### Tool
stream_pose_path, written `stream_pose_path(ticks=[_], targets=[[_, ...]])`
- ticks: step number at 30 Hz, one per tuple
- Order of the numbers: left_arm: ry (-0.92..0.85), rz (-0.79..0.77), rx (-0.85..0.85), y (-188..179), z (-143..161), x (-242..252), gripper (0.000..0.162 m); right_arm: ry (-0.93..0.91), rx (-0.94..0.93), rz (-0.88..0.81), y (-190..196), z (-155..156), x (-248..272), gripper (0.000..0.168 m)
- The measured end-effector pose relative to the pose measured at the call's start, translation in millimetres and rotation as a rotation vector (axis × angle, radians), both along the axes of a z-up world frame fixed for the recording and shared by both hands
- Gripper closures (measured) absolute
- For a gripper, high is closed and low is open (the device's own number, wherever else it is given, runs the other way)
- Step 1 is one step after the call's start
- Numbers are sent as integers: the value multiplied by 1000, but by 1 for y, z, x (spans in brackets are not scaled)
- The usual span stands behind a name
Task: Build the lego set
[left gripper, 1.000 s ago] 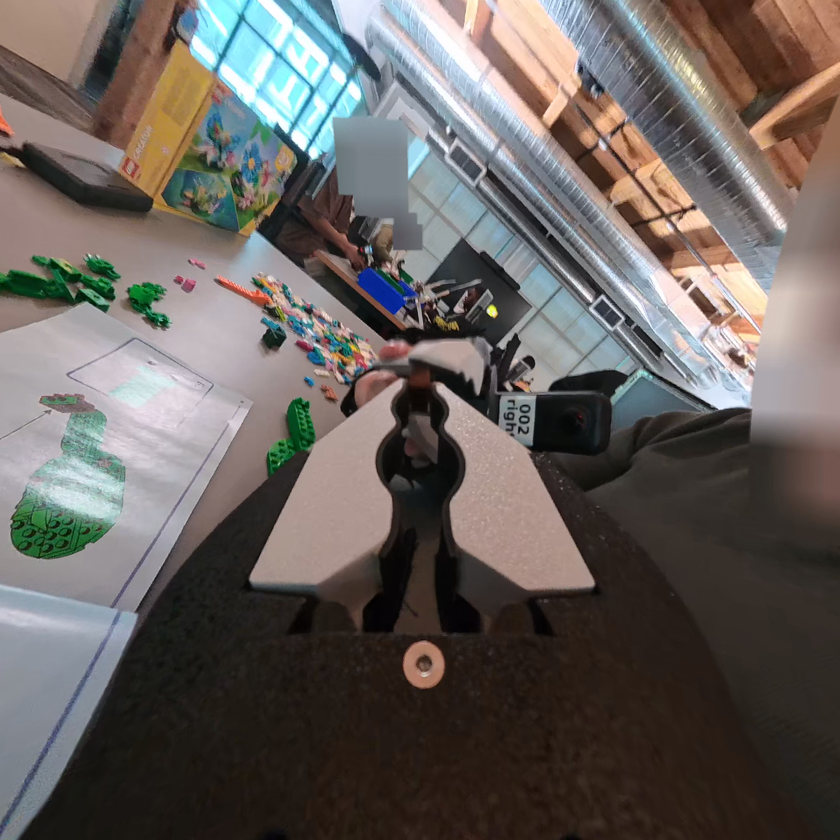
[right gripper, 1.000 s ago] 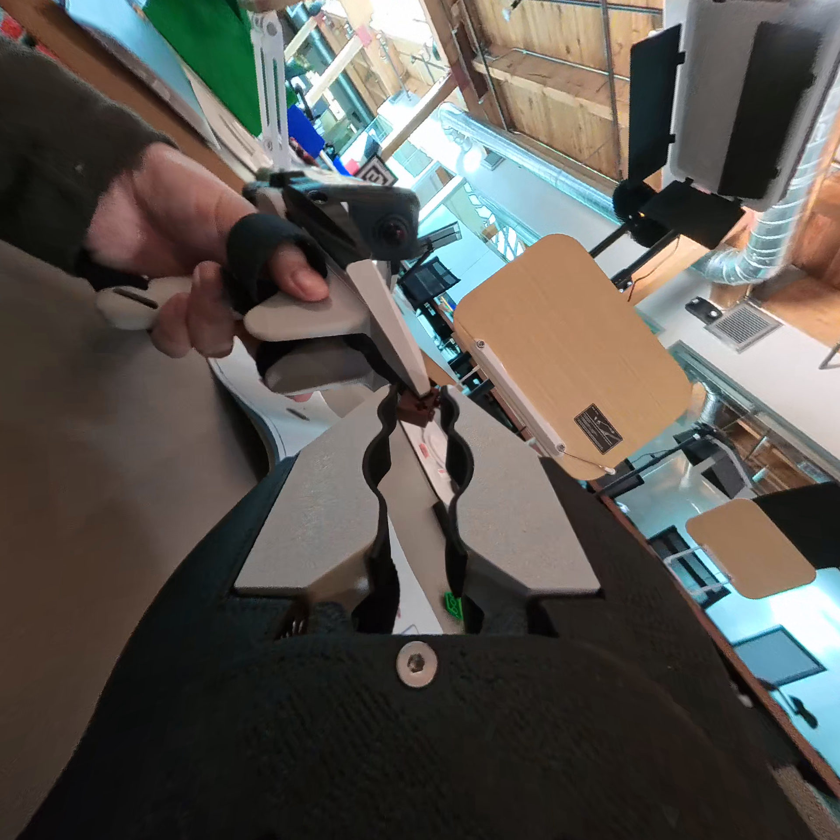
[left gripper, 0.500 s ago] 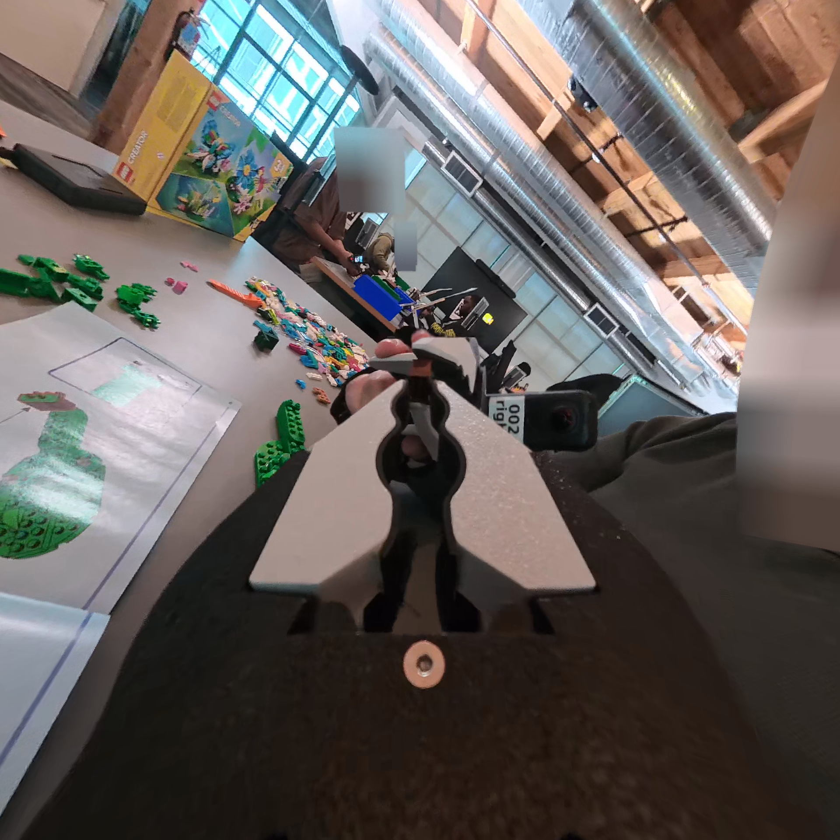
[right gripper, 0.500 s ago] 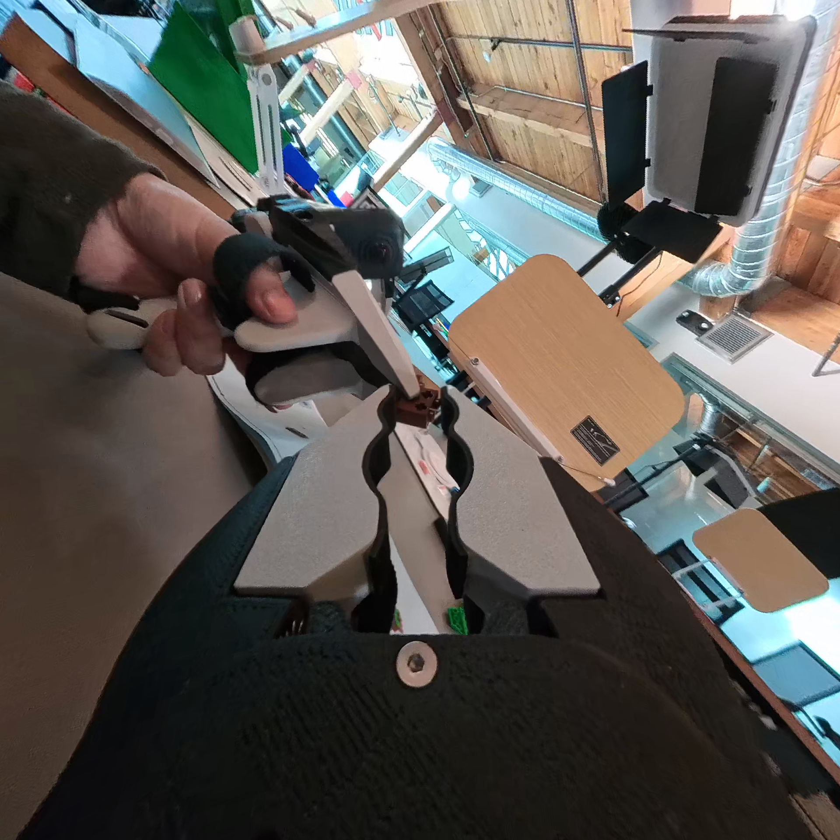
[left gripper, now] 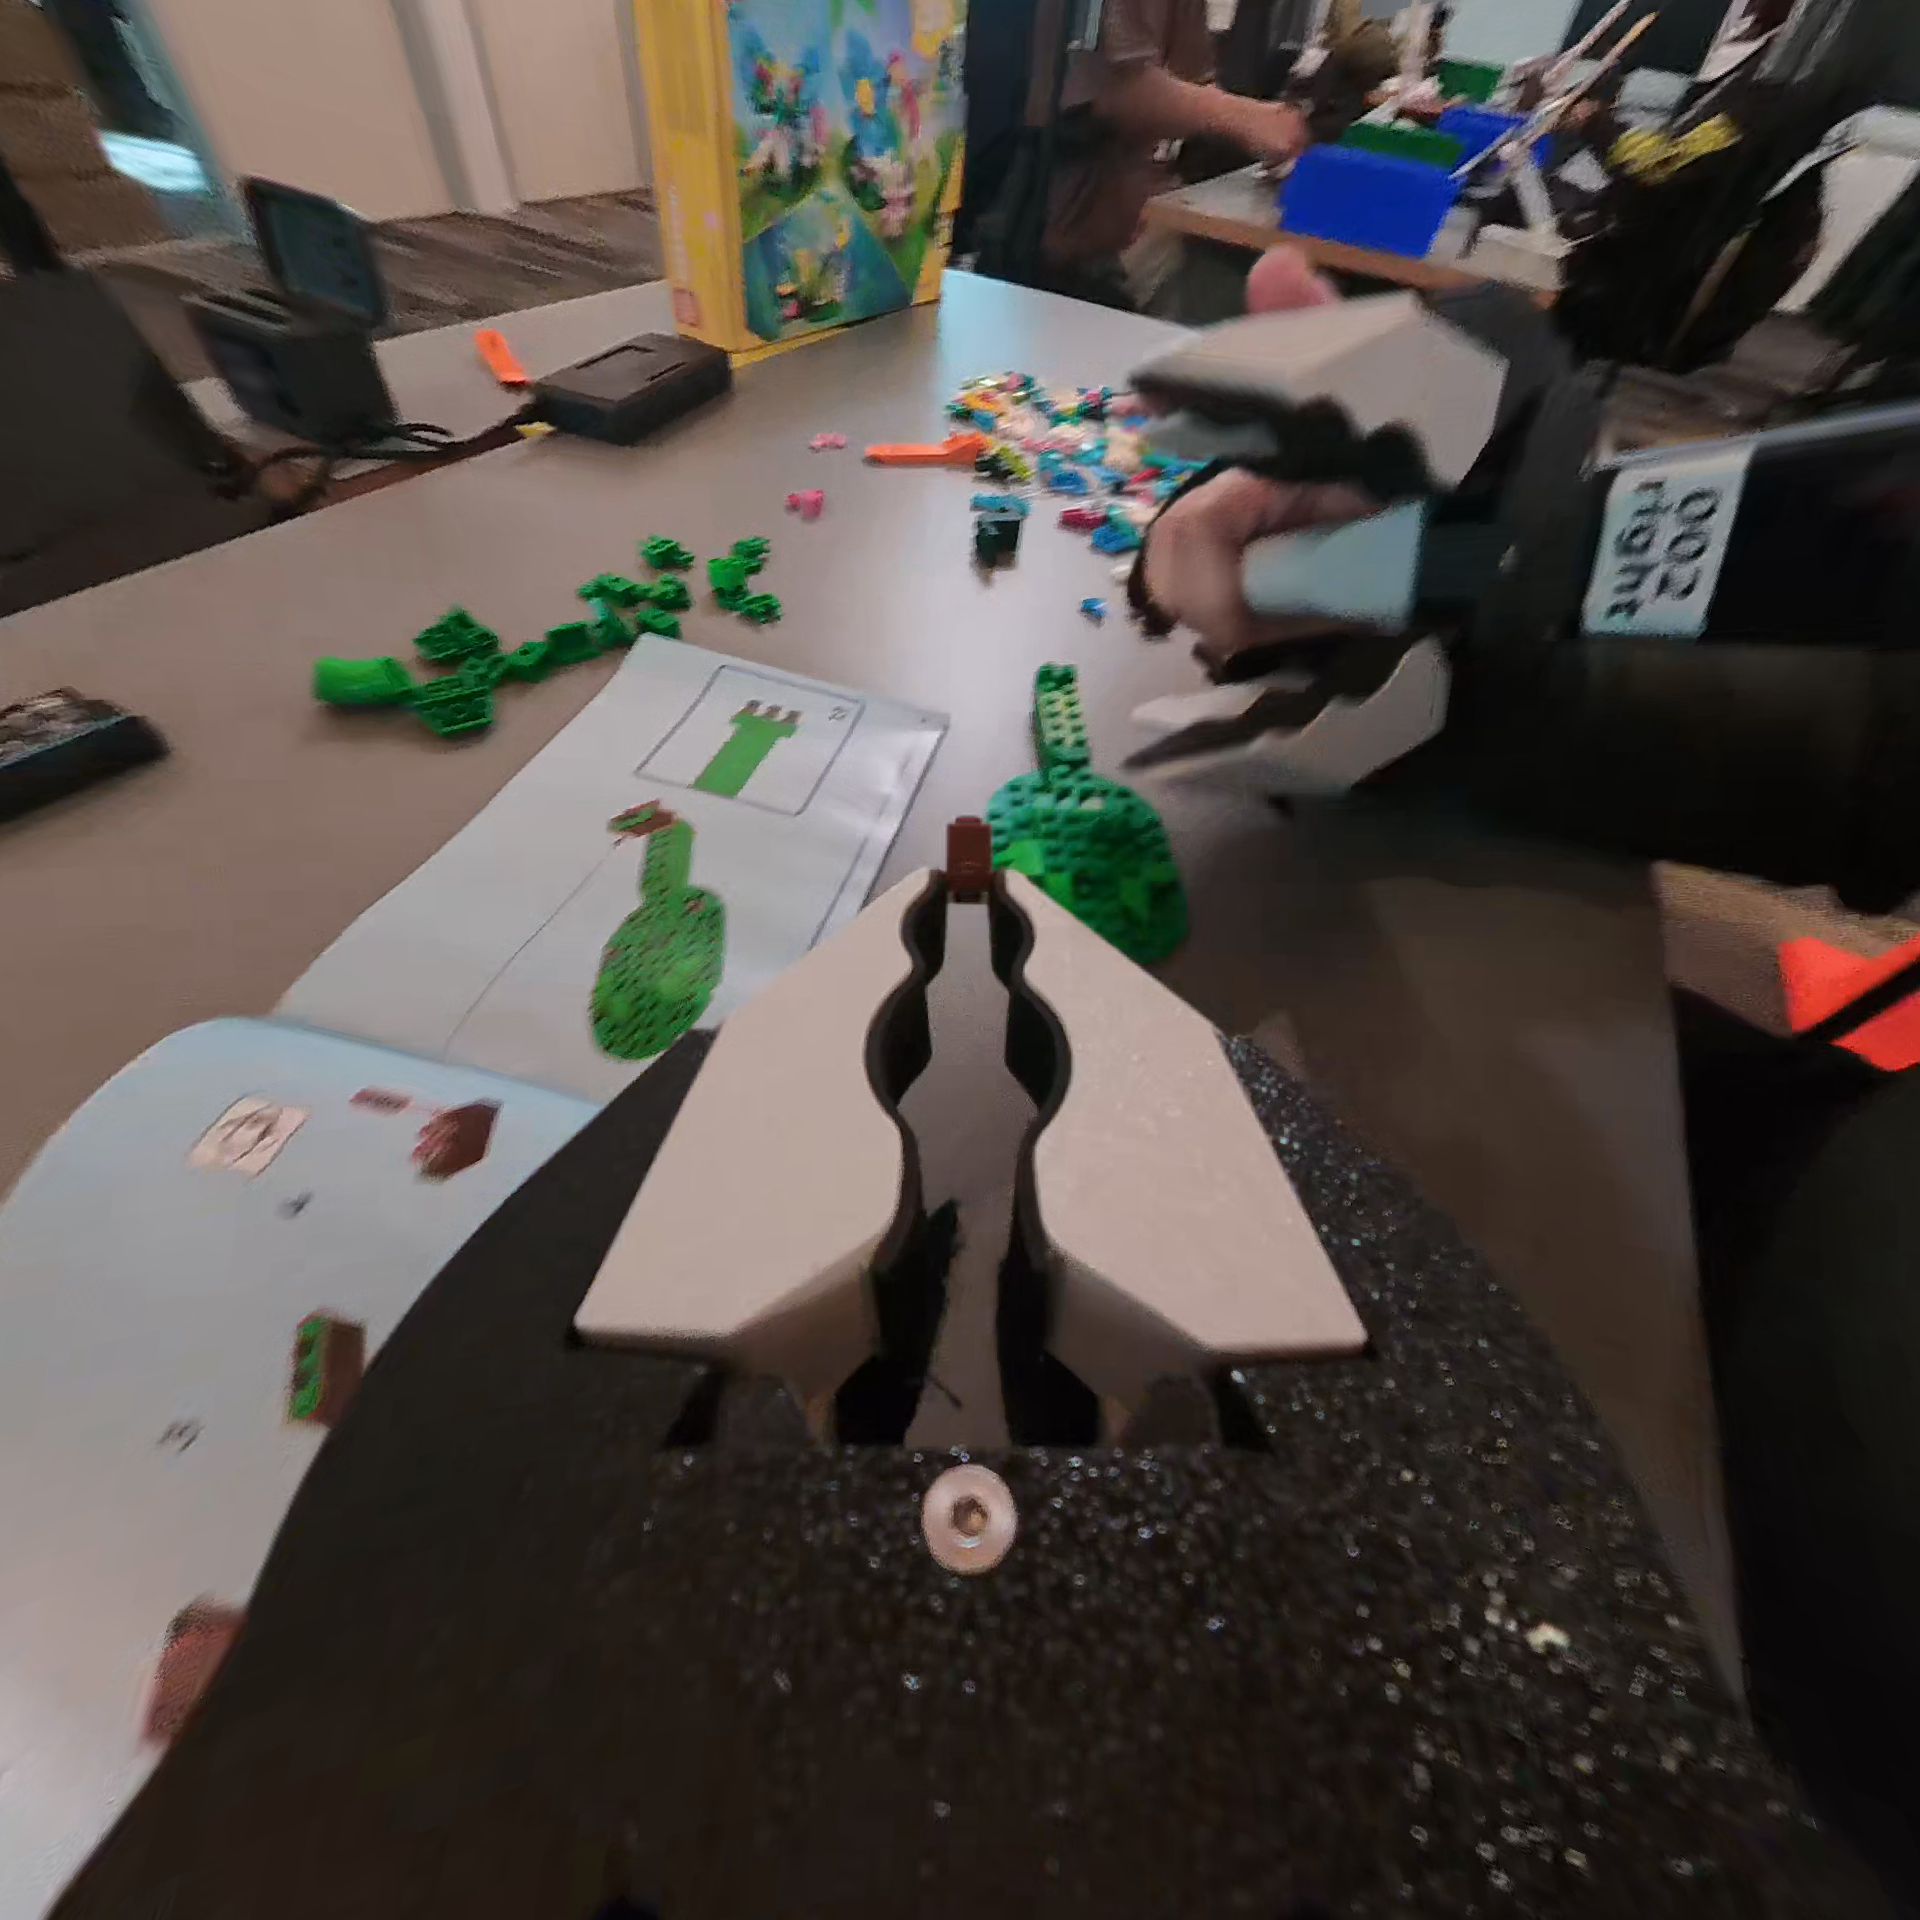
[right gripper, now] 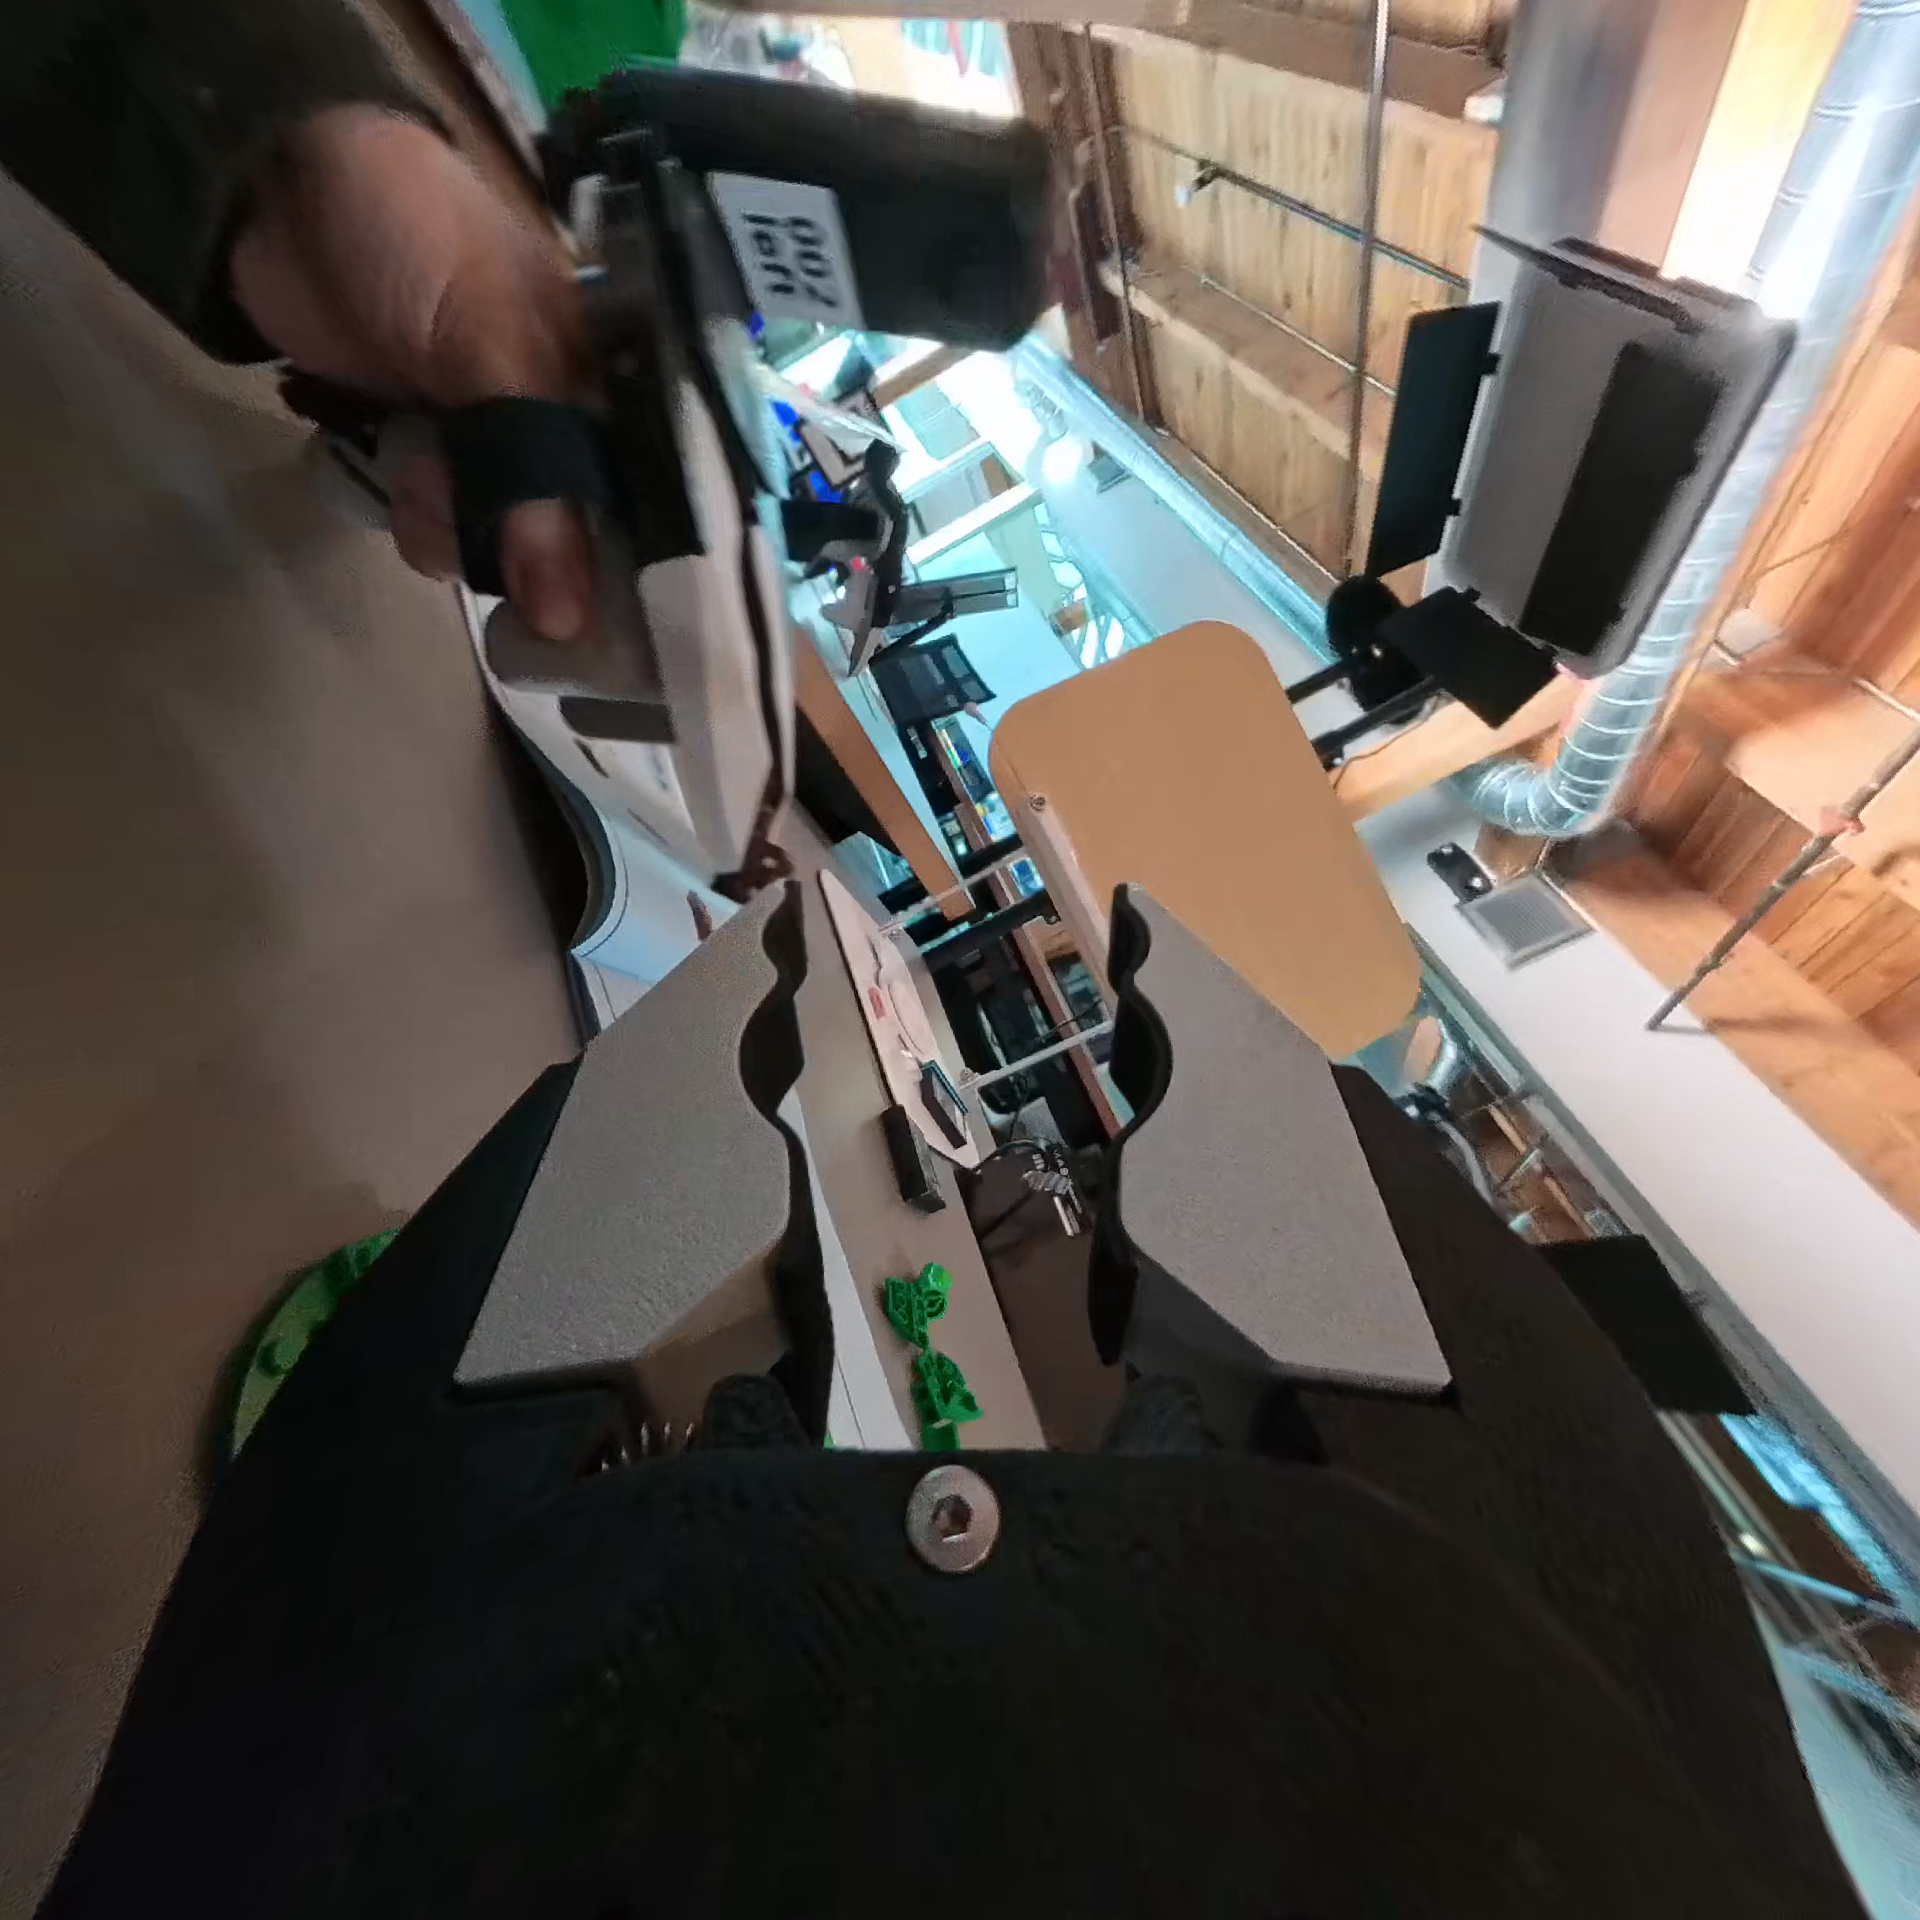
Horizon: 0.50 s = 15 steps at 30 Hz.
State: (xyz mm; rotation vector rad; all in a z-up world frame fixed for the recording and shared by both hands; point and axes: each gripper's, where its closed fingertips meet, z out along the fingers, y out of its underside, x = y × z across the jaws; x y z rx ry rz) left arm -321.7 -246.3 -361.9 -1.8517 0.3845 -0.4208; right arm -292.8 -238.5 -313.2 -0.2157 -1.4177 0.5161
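Observation:
My left gripper [left gripper: 967, 883] is shut on a small brown brick [left gripper: 967, 847] and holds it above the table, just left of the green paddle-shaped build [left gripper: 1081, 862]. The build lies flat beside the open instruction booklet [left gripper: 748, 831]. My right gripper [right gripper: 956, 904] is open and empty, its jaws wide apart. In the right wrist view the left gripper's tip with the brown brick [right gripper: 753, 868] is just beyond my left fingertip, and the green build [right gripper: 291, 1320] shows at the lower left.
Loose green pieces [left gripper: 551, 644] lie left of the booklet. A pile of coloured pieces [left gripper: 1049, 447] and an orange separator [left gripper: 925, 452] lie farther back. The set's box [left gripper: 821, 166] and a black device [left gripper: 623, 384] stand at the far edge. A person works at another table behind.
The right gripper has opened and let go of the brown brick. The left gripper keeps the brick and has swung down to face the table. The two grippers have drawn apart.

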Motion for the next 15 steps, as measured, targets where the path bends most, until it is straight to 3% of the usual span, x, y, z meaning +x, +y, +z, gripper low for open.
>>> stream_pose_path(ticks=[5, 9, 15], targets=[[208, 80, 179, -2, 0, -7, 157, 123, -149, -95, 37, 17, 9, 118], [412, -22, 356, 21, 10, 32, 156, 218, -243, -231, 77, 28, 16, 122], [298, -93, 508, 47, 22, 56, 156, 251, -384, -401, 137, 21, 32, 129]])
